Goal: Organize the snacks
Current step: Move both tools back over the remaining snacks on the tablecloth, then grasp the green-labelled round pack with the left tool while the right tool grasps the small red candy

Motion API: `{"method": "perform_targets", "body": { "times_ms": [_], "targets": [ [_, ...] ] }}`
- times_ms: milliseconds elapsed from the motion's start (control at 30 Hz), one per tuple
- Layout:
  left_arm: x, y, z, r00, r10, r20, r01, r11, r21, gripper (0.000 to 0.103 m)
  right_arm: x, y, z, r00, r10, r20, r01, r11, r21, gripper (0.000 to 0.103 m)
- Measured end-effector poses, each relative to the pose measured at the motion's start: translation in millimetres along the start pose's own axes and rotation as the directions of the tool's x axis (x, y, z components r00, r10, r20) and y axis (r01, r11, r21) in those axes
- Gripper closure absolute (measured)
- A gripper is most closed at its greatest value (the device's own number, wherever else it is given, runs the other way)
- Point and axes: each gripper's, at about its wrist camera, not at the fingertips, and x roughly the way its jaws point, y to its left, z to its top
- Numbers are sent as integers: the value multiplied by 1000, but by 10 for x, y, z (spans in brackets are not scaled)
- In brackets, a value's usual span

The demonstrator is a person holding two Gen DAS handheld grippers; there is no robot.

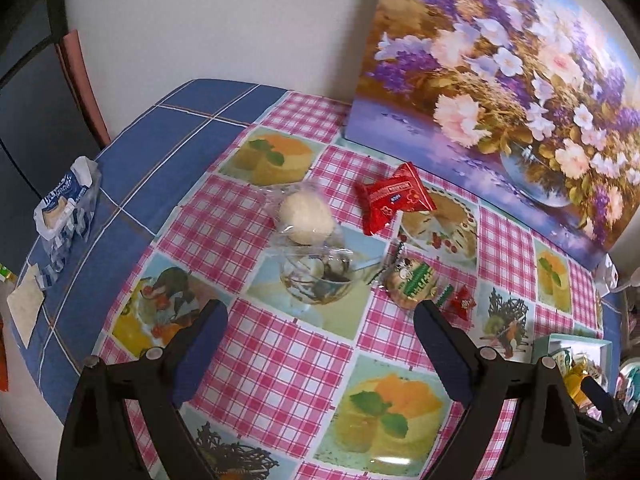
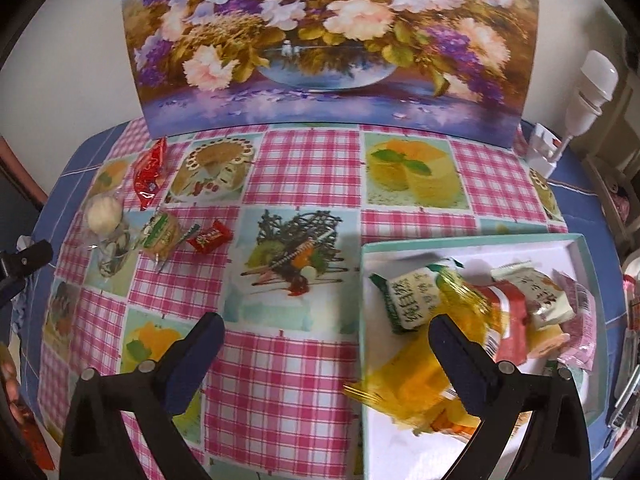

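We are holding both grippers spread wide with nothing between the fingers: the left gripper (image 1: 320, 320) hovering over loose snacks, a red packet (image 1: 394, 199) and a round cookie (image 1: 412, 282) mid-tabletop; the right gripper (image 2: 326, 334) beside the box (image 2: 472, 241) at the tabletop's right edge, snacks piled inside.

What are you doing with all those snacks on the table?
A person is sorting snacks into a white box. Both hand-held grippers, left and right, are open and empty. Several packets already lie in the box. A red packet, a white bun, a round cracker and a small red candy wait on the tablecloth.
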Motion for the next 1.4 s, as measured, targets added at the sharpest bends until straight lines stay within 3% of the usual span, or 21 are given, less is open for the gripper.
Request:
{"method": "perform_targets", "body": {
  "times_ms": [400,900,1067,1400],
  "targets": [
    [184,220,204,999,-48,7,48,997,-64,9,251,165,157,1000,26,-12,-26,1000,-16,0],
    [590,229,323,995,-99,-28,96,990,-100,9,542,181,427,997,81,0,-81,996,29,0],
    [703,223,370,996,-88,-34,84,992,-95,9,622,183,466,993,117,3,-117,991,60,0],
    [952,191,388,994,-84,-65,79,993,-85,9,928,456,465,991,129,-19,-129,992,-3,0]
  ]
}}
